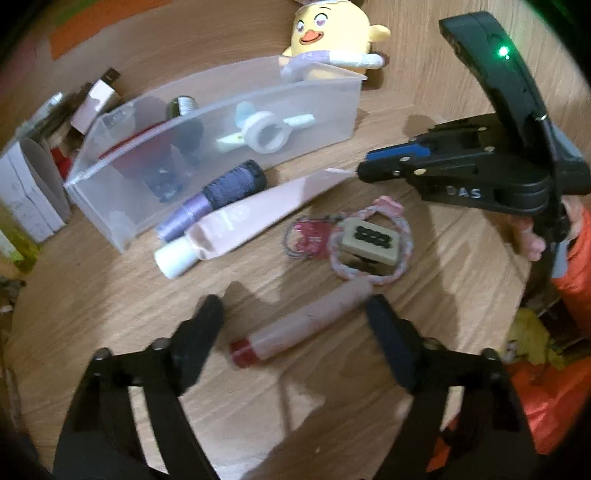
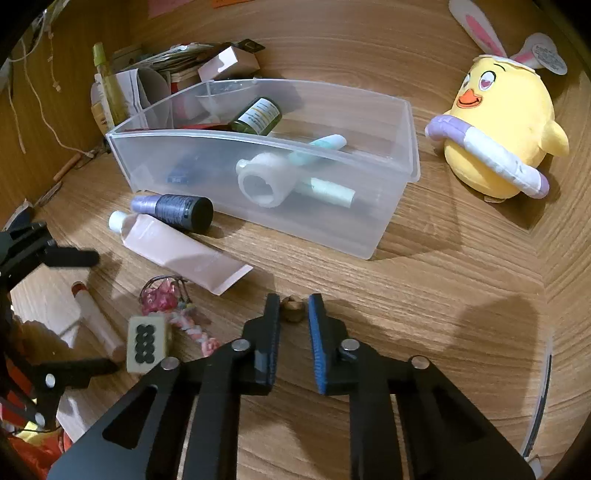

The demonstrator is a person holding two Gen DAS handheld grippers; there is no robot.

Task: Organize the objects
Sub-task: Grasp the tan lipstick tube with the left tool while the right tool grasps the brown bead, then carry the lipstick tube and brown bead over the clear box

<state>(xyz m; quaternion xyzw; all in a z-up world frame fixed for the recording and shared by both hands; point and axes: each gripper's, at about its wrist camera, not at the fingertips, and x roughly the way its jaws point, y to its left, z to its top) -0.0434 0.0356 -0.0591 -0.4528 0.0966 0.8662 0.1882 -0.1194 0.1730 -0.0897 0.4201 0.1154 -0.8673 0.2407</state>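
A clear plastic bin [image 2: 391, 206] [image 1: 332, 122] on the wooden table holds a green bottle [image 2: 256, 116], a white tape roll [image 2: 264, 181] and tubes. My left gripper [image 1: 295, 314] is open, its fingers either side of a pale pink stick with a red cap [image 1: 303, 321] [image 2: 94, 317] lying on the table. My right gripper [image 2: 293, 306] [image 1: 373, 162] is nearly shut, empty, its tips close around a small brown object [image 2: 292, 308] on the table. A pink tube [image 1: 255, 218] [image 2: 181, 251], a purple bottle [image 1: 221, 195] [image 2: 177, 210] and a keychain with a mahjong tile [image 1: 369, 242] [image 2: 146, 343] lie beside the bin.
A yellow duck plush [image 2: 502, 129] [image 1: 332, 33] stands right of the bin. Boxes, papers and bottles [image 2: 147, 81] [image 1: 33, 184] are piled behind the bin's left end. Orange fabric [image 1: 561, 391] shows at the table's edge.
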